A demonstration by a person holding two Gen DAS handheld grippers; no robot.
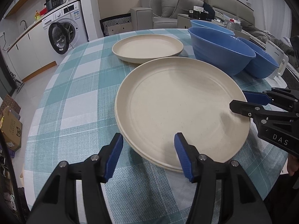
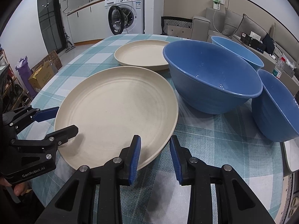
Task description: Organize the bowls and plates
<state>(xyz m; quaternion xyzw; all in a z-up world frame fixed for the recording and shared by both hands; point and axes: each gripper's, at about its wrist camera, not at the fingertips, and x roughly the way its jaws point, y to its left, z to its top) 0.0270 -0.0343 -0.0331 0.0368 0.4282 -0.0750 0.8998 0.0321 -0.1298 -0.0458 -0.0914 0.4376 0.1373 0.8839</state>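
Observation:
A large cream plate (image 1: 179, 108) (image 2: 115, 104) lies on another cream plate, whose rim shows just beneath it, on the checked tablecloth. My left gripper (image 1: 148, 155) (image 2: 58, 120) is open, its jaws straddling the near rim of the stack. My right gripper (image 2: 155, 158) (image 1: 241, 100) is open, its jaws either side of the stack's rim. A second cream plate (image 1: 147, 48) (image 2: 142, 55) lies farther back. Three blue bowls stand to the right: a large one (image 1: 220, 50) (image 2: 211, 76), one behind (image 1: 209, 25) (image 2: 237, 51), one at the right (image 1: 261, 63) (image 2: 276, 106).
The round table (image 1: 74, 97) has a teal checked cloth and its edge curves close on the left. A white appliance (image 1: 278, 63) stands at the table's right edge. A washing machine (image 1: 63, 31), a sofa (image 1: 168, 13) and cardboard boxes (image 1: 11, 127) are beyond.

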